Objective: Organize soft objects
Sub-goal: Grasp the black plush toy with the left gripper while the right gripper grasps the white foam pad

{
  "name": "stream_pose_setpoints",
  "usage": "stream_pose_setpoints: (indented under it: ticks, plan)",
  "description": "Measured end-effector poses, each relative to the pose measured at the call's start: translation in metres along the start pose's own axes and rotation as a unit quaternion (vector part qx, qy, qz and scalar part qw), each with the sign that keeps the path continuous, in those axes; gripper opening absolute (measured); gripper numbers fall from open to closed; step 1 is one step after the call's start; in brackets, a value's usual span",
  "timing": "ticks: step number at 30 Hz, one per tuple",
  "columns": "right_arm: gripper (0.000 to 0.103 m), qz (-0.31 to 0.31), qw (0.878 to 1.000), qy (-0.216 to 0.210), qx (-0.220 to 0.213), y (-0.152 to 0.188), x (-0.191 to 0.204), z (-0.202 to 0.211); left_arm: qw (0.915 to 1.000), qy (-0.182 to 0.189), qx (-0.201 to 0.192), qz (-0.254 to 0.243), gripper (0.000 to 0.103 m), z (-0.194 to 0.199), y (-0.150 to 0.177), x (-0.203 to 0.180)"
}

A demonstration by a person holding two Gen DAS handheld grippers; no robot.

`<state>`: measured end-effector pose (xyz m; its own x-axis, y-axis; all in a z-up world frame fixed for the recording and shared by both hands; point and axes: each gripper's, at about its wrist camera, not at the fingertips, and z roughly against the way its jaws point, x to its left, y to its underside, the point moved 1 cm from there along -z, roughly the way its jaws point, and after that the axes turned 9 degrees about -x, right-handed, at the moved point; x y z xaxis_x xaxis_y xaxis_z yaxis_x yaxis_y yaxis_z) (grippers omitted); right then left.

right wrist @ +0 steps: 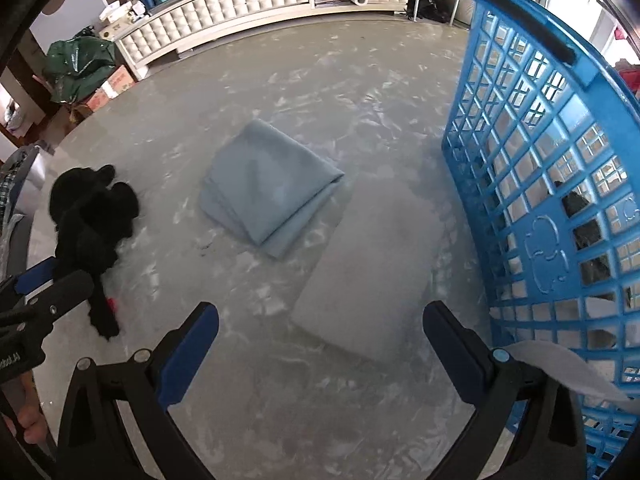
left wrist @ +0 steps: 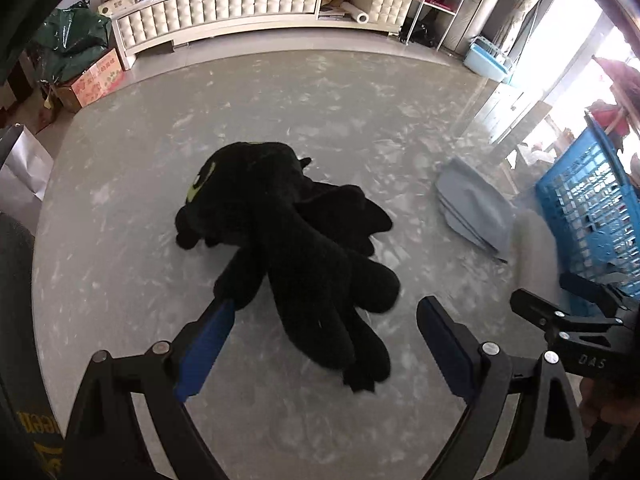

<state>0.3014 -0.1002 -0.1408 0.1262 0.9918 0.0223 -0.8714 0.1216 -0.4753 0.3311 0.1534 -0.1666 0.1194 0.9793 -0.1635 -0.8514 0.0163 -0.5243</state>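
Note:
A black plush dragon (left wrist: 288,232) lies on the grey table (left wrist: 120,240). My left gripper (left wrist: 324,320) is open, its fingers on either side of the plush's tail end, just above it. A folded light-blue cloth (right wrist: 268,188) lies mid-table; it also shows in the left wrist view (left wrist: 472,208). A grey flat pad (right wrist: 368,276) lies between the cloth and the blue plastic basket (right wrist: 532,152). My right gripper (right wrist: 320,324) is open and empty over the pad's near edge. The plush also shows at the left of the right wrist view (right wrist: 92,216). The basket holds dark and white items.
A white tufted cabinet (left wrist: 248,4) stands behind the table. A green bag (left wrist: 68,44) and a cardboard box (left wrist: 96,80) sit at the far left. A light-blue tub (left wrist: 486,60) is on the floor at the right.

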Motion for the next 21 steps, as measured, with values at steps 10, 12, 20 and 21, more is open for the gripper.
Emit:
stream_pose_setpoints:
  ticks: [10,12,20,21]
  plan:
    - [0.100,-0.005,1.000,0.020,0.012,-0.003,-0.002,-0.025,0.9990,-0.035,0.008,-0.025,0.092,-0.028,-0.011,-0.002]
    - [0.095,-0.006,1.000,0.026,0.005,-0.004,-0.008,-0.022,0.9990,-0.040,0.007,-0.018,0.092,-0.030,-0.014,0.000]
    - [0.073,-0.008,1.000,0.029,-0.004,-0.009,-0.021,-0.017,0.9998,-0.018,0.010,0.006,0.092,-0.029,-0.018,0.017]
    - [0.070,-0.008,1.000,0.029,-0.006,-0.009,-0.022,-0.016,0.9997,-0.021,0.012,0.003,0.092,-0.031,-0.018,0.016]
